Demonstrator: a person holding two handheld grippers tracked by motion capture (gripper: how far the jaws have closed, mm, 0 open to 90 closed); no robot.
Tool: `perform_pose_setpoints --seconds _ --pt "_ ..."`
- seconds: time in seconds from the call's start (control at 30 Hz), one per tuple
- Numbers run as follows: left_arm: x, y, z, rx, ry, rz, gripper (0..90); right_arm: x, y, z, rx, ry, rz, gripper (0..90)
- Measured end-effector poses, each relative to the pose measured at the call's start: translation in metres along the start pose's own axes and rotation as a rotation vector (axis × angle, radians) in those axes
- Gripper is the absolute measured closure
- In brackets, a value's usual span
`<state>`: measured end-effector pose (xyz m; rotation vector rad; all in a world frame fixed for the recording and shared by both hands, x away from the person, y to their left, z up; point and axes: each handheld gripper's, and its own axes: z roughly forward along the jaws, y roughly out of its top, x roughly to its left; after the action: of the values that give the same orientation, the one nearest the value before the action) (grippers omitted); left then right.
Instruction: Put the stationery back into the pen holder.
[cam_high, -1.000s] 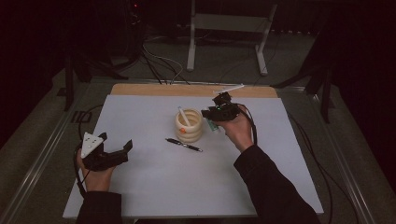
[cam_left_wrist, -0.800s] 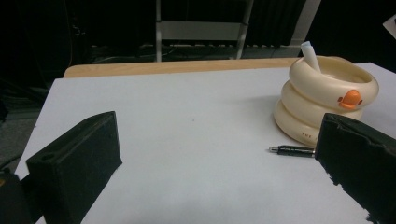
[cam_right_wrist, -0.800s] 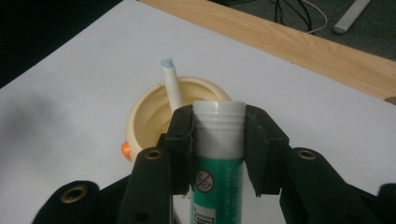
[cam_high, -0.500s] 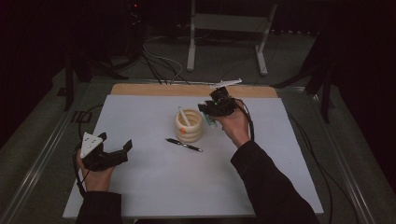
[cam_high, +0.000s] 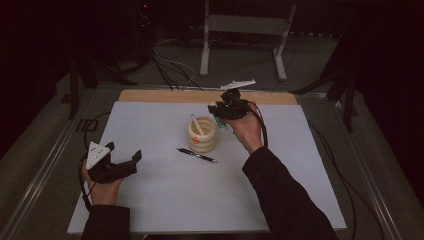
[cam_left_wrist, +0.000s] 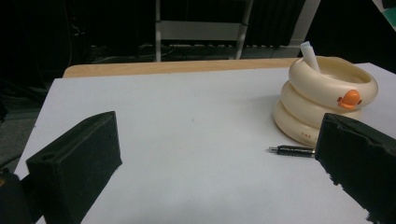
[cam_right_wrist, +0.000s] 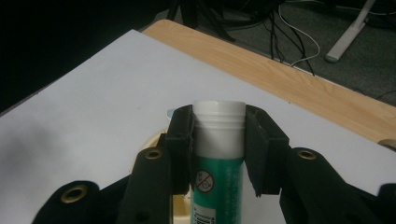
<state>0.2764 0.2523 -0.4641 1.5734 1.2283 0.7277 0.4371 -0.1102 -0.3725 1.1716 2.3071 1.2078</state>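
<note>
Right now you are carrying a green tube (cam_right_wrist: 218, 172) with a white cap in your right gripper (cam_right_wrist: 218, 122), and it looks bound for the cream ring-shaped holder (cam_high: 202, 136) just beside it. The jaws are clamped on the tube's sides just under the cap, which pokes out past their tips. In the high view the gripper (cam_high: 226, 111) hangs at the holder's far right edge, above the table (cam_high: 150, 200). Next, you likely need to bring the tube over the opening, clear of the white stick (cam_high: 196, 124) leaning inside. Your left gripper (cam_high: 120, 167) rests with jaws apart and empty, well away from the black pen (cam_high: 196, 155).
</note>
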Motion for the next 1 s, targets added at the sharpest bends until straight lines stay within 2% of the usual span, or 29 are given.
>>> perform_pose_setpoints --seconds 0.37,0.63,1.0 --pt "0.001 0.0 -0.001 -0.007 0.001 -0.006 0.7 0.004 0.009 0.006 -0.03 -0.007 -0.02 66.0" --pt "0.001 0.0 -0.001 -0.004 -0.003 -0.006 0.7 0.004 0.012 0.013 -0.053 0.008 0.001 65.9" --pt "0.001 0.0 -0.001 -0.007 -0.007 -0.007 0.7 0.009 0.011 0.024 -0.076 0.028 0.006 66.0"
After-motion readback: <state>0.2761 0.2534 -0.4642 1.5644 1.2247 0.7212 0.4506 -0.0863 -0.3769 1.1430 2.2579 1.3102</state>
